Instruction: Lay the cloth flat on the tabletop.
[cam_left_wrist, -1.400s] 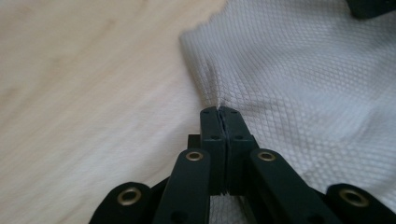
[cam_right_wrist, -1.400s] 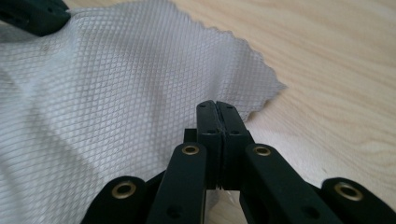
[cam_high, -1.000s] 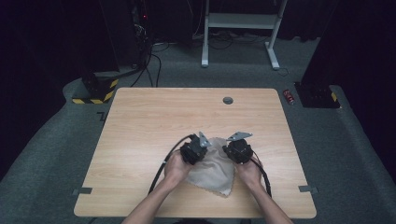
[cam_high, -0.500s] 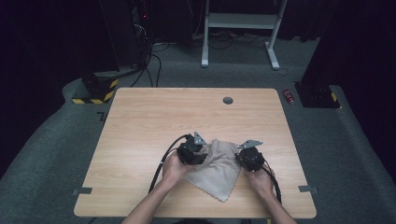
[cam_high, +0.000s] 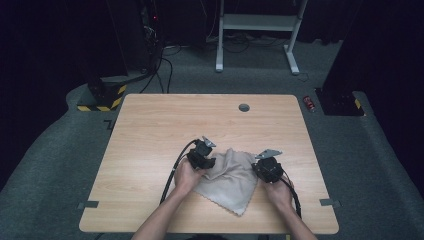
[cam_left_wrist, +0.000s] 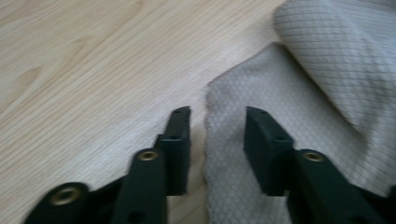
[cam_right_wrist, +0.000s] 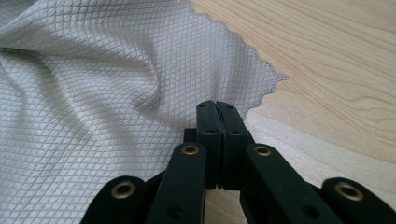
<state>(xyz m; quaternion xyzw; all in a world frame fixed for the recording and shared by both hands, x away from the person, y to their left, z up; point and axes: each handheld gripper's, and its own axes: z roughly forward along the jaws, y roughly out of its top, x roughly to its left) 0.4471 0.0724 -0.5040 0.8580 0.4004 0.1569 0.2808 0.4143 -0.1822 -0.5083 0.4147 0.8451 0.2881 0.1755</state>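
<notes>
Two forearms enter from the near edge of the light wooden table (cam_high: 150, 130), each hand holding a black two-jaw gripper at one side of a beige, diamond-textured cloth with a scalloped hem (cam_high: 231, 177).

The left gripper (cam_left_wrist: 217, 126) sits at the cloth's left upper corner, angled down toward the tabletop. Its jaws stand apart and have just been closing a little; the scalloped hem runs up between them, with one jaw over bare wood and the other over fabric. The pads do not press on the cloth. Just beyond the jaws, a fold of the cloth is rolled over on itself.

The right gripper (cam_right_wrist: 217, 112) sits at the cloth's right edge, with its hand (cam_high: 278, 192) resting low on the table. Its jaws are fully closed; in the right gripper view the fabric puckers toward their tips, so the right gripper pinches the cloth near its hem.

The cloth lies rumpled in the near centre of the table, one corner pointing toward the near edge. Bare wood extends widely on the far half and to both sides. A round grommet hole (cam_high: 244, 107) lies near the far edge, well apart from both grippers.
</notes>
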